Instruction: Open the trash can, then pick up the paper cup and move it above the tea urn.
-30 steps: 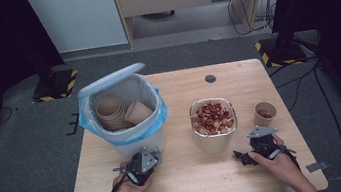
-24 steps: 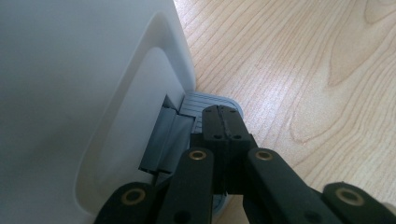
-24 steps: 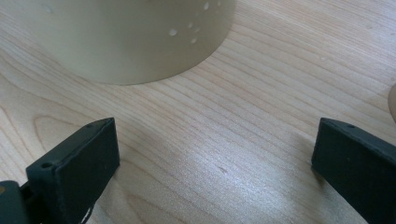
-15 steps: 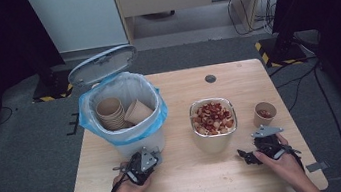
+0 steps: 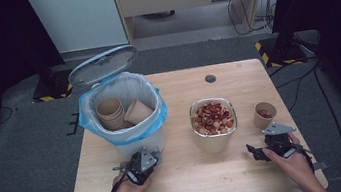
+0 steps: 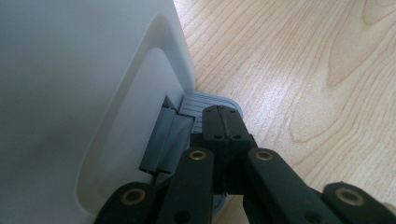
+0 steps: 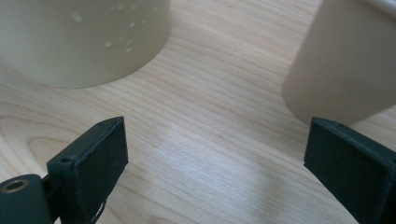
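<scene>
Hidden under the closed left tongs [image 6: 224,122]: most of the grey pedal [image 6: 208,103]. Cut off by the frame edges in the right gripper view: the bowl [image 7: 84,37] and the paper cup [image 7: 345,60]. Too small to tell: the red pieces inside the cup in the high view.

A white pedal bin [image 5: 135,131] with a blue liner stands on the desk's left side, its grey lid [image 5: 102,65] raised, paper cups [image 5: 121,111] inside; its grey pedal [image 6: 198,103] is pressed down.
</scene>
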{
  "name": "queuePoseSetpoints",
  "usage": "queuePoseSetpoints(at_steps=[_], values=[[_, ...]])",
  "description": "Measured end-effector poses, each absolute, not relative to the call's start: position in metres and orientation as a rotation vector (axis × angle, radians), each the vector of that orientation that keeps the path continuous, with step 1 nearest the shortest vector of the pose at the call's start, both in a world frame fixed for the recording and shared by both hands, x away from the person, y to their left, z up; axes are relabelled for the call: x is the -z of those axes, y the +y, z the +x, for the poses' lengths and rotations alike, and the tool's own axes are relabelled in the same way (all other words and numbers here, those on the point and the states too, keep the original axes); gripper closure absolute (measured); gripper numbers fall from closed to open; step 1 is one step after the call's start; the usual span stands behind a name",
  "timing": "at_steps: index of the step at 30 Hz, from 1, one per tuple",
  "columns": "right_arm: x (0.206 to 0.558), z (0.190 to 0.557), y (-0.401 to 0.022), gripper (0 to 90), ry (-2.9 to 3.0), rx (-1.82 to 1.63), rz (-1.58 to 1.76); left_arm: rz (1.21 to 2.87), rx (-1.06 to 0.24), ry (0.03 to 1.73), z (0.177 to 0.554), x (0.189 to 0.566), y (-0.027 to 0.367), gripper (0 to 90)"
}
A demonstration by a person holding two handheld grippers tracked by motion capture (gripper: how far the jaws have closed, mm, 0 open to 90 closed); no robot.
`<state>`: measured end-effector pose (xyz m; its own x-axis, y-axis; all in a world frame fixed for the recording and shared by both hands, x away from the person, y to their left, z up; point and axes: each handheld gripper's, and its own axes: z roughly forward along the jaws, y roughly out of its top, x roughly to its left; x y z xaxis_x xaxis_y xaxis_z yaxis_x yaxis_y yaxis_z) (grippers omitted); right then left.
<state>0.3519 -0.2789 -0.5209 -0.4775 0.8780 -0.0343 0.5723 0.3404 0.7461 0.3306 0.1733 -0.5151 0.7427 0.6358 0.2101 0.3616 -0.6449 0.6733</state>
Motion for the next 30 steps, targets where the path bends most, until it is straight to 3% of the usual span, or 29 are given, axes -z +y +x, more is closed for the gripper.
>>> queuePoseSetpoints(at_steps=[30], values=[[0.512, 0.365, -0.308, 5.1, 1.928, -0.979, 1.437, 2.317, -0.572, 0.752, 0.331, 0.515, 0.174, 89.8]])
